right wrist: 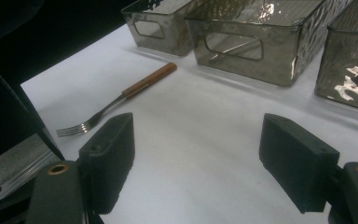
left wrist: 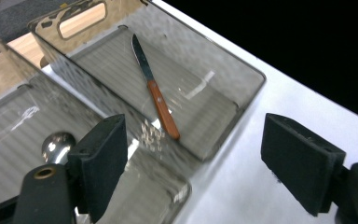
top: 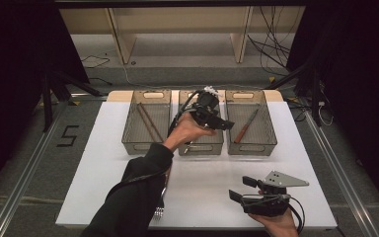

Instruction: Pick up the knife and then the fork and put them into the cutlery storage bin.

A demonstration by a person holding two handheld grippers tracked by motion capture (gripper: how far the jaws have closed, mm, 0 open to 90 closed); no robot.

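Three clear bins stood in a row: chopsticks (top: 148,122) lay in the left bin (top: 128,129), and a spoon (left wrist: 57,144) sat in the middle bin (top: 201,148) under the left gripper (top: 220,122), whose jaws gaped wide and empty. A knife (top: 246,126) lay in the right bin (top: 270,129). Nearer the person, a fork (right wrist: 116,99) lay on the white table (top: 207,182), with the right gripper (top: 243,188) spread wide, holding nothing.

We wear a black long sleeve (top: 128,197) on the left arm. Our left gripper (top: 217,121) is black, with a white top part and a black cable. Our right gripper (top: 244,188) is black too, topped by a grey three-cornered plate; brass-coloured screws sit beside its square black pads (right wrist: 296,161).
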